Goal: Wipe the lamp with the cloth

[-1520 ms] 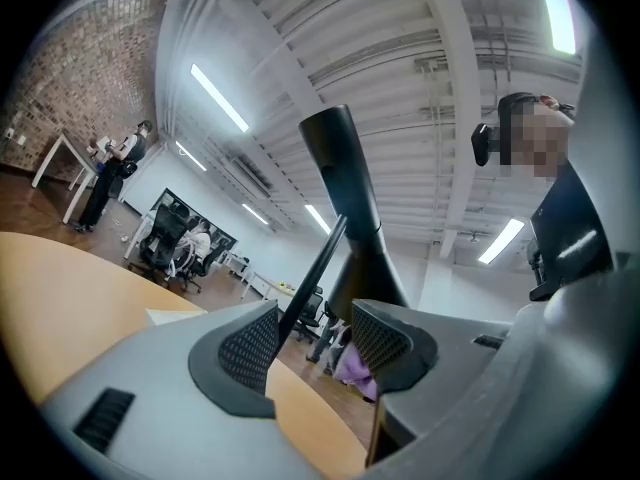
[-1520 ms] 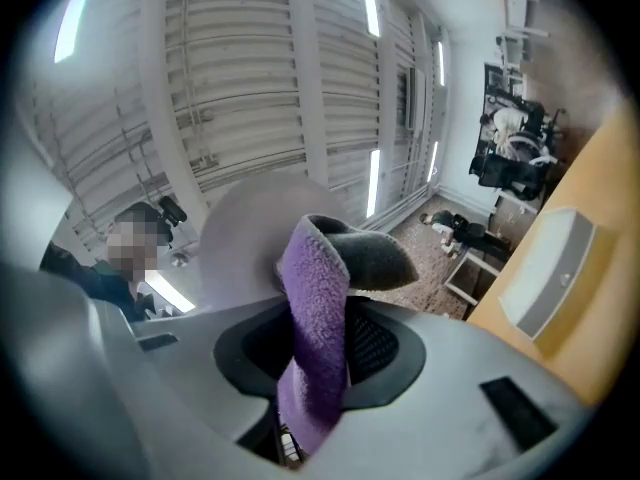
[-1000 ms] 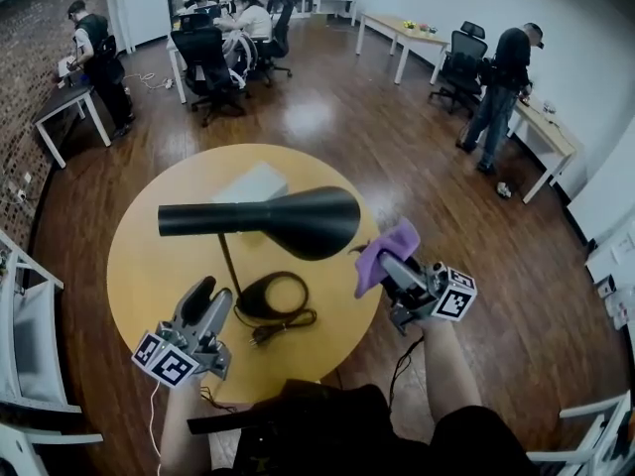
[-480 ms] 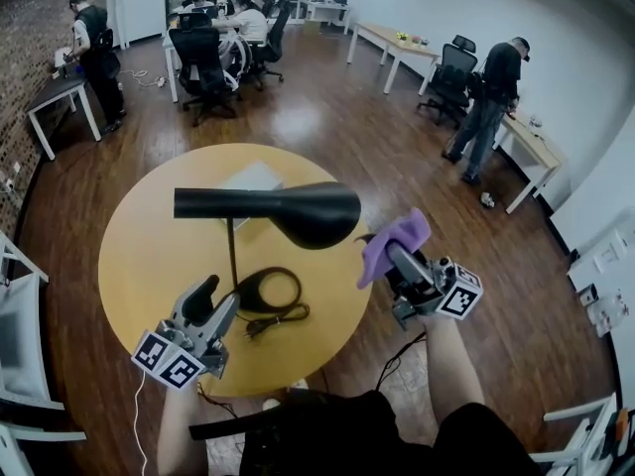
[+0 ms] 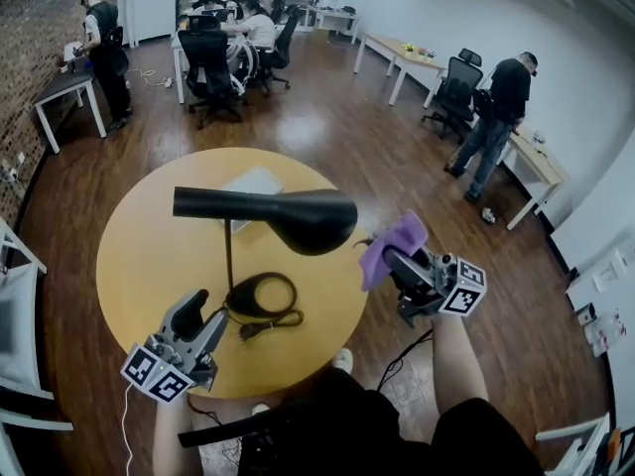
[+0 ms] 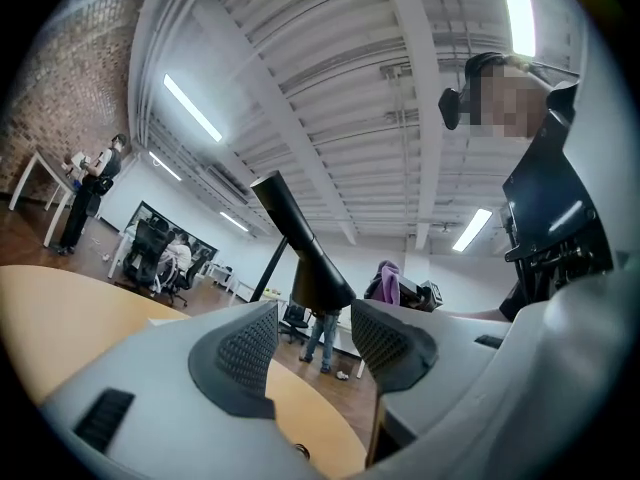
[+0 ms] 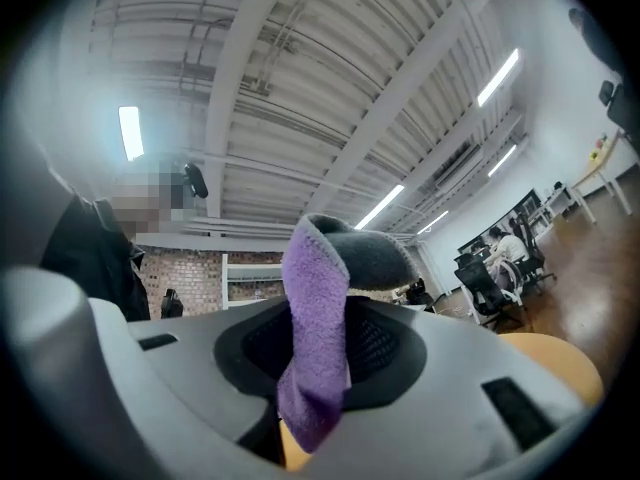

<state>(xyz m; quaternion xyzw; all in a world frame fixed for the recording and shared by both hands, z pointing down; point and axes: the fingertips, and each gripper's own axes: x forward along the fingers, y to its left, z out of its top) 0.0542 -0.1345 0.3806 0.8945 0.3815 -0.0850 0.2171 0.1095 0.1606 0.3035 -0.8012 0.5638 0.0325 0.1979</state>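
Round yellow wooden table (image 5: pixel 139 256): only the head view shows the black cone-shaded desk lamp (image 5: pixel 298 216) standing on it, cord coiled at its base. Left gripper (image 5: pixel 201 313), own view: jaws apart, nothing between. Right gripper (image 5: pixel 395 258), own view: jaws pinch the purple cloth (image 5: pixel 390 244), just beside the shade.
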